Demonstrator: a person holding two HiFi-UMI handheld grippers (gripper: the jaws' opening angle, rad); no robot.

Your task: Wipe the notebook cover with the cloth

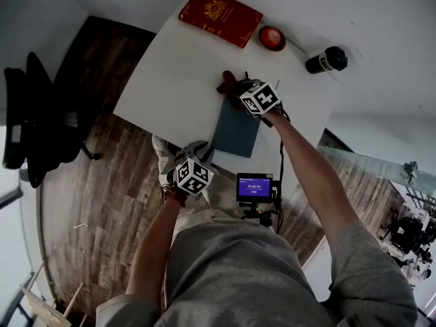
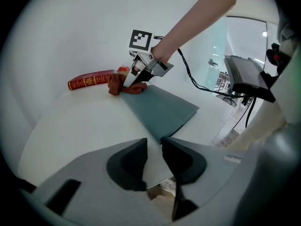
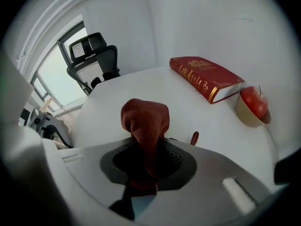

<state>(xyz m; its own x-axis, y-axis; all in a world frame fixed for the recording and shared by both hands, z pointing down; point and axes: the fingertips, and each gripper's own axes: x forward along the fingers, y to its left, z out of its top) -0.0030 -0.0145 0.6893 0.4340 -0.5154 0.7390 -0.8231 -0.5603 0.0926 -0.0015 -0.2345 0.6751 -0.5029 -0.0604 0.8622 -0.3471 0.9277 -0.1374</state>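
Grey short-sleeve tee (image 1: 225, 271). Left gripper (image 2: 154, 158) & right gripper (image 3: 149, 166): pale grey shells, black pads, 1 b/w marker cube (image 1: 193, 176) each. Black cable (image 2: 190, 76) runs off right gripper toward 4 o'clock.

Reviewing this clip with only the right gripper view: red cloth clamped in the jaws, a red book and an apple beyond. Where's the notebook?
Observer: The grey-blue notebook lies on the white table in front of the person; the right gripper holds the cloth at its far end.
Operator: And the left gripper?
Observer: The left gripper hovers at the table's near edge, open, nothing between its jaws.
Operator: Anything else on the table?
Observer: A black cylindrical container by the far right corner.
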